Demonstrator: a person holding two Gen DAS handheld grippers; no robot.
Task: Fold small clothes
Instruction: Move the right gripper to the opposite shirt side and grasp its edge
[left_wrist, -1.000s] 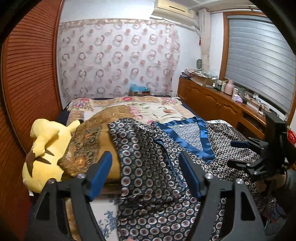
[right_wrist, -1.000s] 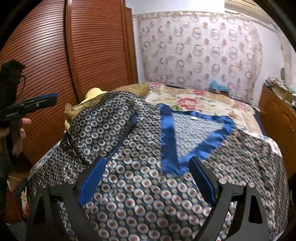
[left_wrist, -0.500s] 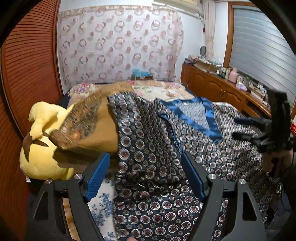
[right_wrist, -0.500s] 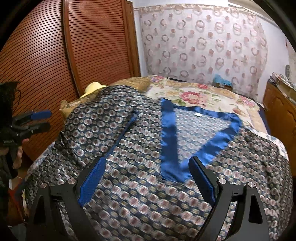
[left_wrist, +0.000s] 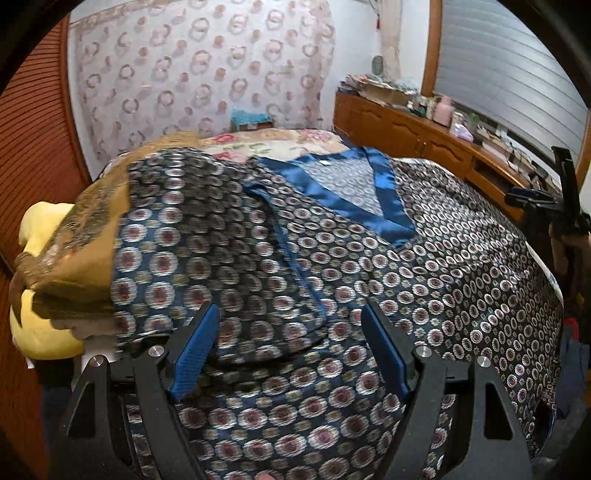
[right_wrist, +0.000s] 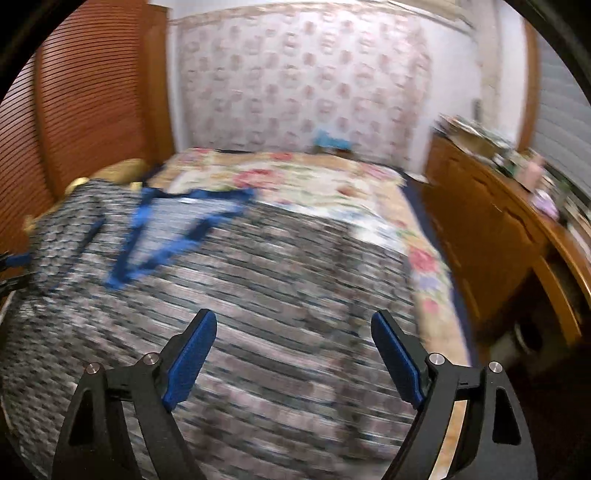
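Now the right tool is being swung away toward the right-hand side of the bed, and its view is being smeared by the motion; the blue V-neck, centred in that view a second ago, is now being seen far off to the left. Its jaws have just been closing a little, yet they are still being held wide, with nothing between the pads, only cloth lying below. The left tool is being lowered closer over the patterned top, which is being left spread flat across the bed, its left sleeve draped over a brown cushion beside a yellow plush toy. Its jaws are likewise being kept wide apart and empty. Compared with the earlier frames, the top is being shown larger and nearer in the left view, while the right tool is being seen farther out at the edge. Judging by this, the two sides of the top are being approached for a grasp, and no fold is yet being made.
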